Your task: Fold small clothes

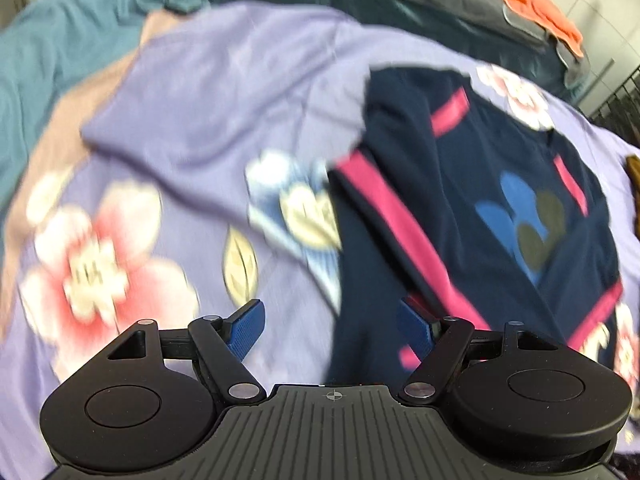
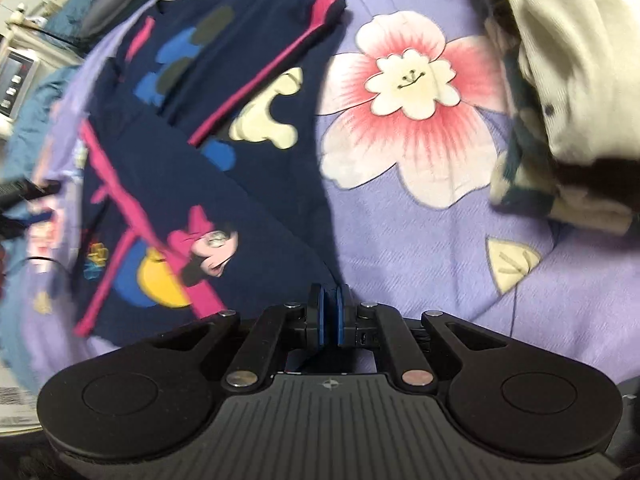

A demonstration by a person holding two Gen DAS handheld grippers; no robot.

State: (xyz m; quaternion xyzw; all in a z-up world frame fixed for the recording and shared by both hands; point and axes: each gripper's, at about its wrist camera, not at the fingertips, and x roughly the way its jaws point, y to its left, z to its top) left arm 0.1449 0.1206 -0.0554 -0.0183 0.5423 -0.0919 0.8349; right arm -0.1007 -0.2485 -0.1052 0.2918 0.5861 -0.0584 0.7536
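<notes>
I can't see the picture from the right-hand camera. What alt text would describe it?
Closed black tongs with blue pads pinch the edge of a navy cartoon-print shirt trimmed in pink, spread on a lilac floral bedsheet. A cream dotted garment lies at upper right.

Left gripper (image 1: 331, 322): matte black body with ribbed centre plate bearing a small crosshair mark, two round side housings, silver pivot screws, textured blue pads (image 1: 245, 330). Right gripper (image 2: 329, 316): apparently identical, one pivot screw seemingly copper-toned.
</notes>
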